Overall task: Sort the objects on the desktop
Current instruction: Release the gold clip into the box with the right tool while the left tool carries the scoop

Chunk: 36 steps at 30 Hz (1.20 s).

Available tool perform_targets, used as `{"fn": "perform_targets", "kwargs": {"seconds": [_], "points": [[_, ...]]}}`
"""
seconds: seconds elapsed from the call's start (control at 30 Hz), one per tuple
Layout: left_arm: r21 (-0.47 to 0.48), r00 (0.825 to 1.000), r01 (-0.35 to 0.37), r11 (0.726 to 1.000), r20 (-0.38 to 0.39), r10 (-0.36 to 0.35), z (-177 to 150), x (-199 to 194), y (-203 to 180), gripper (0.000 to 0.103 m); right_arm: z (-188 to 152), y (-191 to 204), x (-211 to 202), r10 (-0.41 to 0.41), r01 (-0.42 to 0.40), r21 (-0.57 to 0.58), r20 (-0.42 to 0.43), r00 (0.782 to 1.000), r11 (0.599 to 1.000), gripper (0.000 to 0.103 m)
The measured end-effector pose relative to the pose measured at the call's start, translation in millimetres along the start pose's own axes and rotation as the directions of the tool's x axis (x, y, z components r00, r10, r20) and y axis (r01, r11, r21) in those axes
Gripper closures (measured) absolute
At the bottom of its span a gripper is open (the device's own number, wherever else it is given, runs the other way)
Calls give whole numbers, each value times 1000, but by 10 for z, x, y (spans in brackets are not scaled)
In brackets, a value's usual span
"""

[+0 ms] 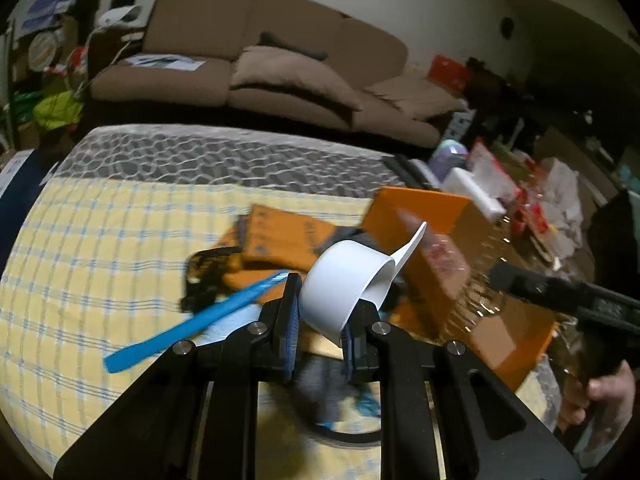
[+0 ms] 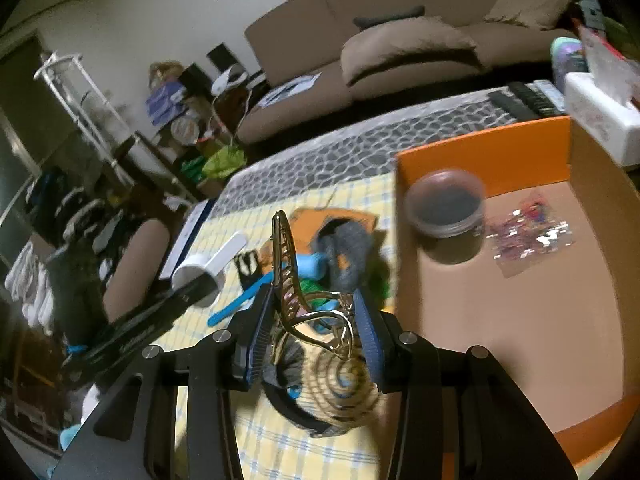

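My left gripper is shut on a white measuring scoop, held above the yellow checked cloth; the scoop also shows in the right wrist view. My right gripper is shut on a gold claw hair clip, held above the pile near the box's left edge. An orange cardboard box holds a round dark-lidded jar and a clear bag of small clips. A blue spatula-like stick, orange cloth, grey sock and other small items lie on the cloth.
The table has a yellow checked cloth over a grey pebble-pattern cover. A white tissue box and remote controls lie behind the box. A brown sofa stands beyond the table. Clutter lies at the right.
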<state>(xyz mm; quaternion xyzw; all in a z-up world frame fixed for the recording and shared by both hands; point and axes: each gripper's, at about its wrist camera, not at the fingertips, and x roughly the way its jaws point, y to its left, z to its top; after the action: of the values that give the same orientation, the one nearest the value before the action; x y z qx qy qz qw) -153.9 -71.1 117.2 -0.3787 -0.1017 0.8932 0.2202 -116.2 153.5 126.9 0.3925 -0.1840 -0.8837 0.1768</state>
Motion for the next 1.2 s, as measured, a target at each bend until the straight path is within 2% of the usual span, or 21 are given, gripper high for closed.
{"fn": "perform_targets", "kwargs": {"seconds": [0.2,0.5,0.7,0.83,0.93,1.03,1.13,1.2], "points": [[70,998,62,996,-12,-61,-29,-18,-499,87,82,-364,-339,-37,34,67,58,998,997,62],[114,994,98,989,-51,-93,-85,186,-995,87,93,-936,-685,-125,115,133,72,990,984,62],[195,992,50,980,-122,-26,20,544,-1306,87,175,-1206,-736,-166,156,168,49,985,973,62],[248,987,15,969,-158,25,113,782,-1521,87,387,-1293,-701,-214,212,107,9,977,971,62],[268,982,6,963,-186,45,187,961,-1675,87,589,-1396,-615,-288,289,33,-34,957,957,62],[282,976,-8,959,-205,69,257,1142,-1775,87,771,-1533,-419,-366,363,-49,-95,926,931,62],[285,969,-22,958,-230,90,285,1294,-1813,87,891,-1665,-150,-452,430,-154,-159,878,890,62],[290,965,-25,957,-243,99,281,1372,-1836,87,929,-1715,61,-515,468,-241,-195,835,850,62]]}}
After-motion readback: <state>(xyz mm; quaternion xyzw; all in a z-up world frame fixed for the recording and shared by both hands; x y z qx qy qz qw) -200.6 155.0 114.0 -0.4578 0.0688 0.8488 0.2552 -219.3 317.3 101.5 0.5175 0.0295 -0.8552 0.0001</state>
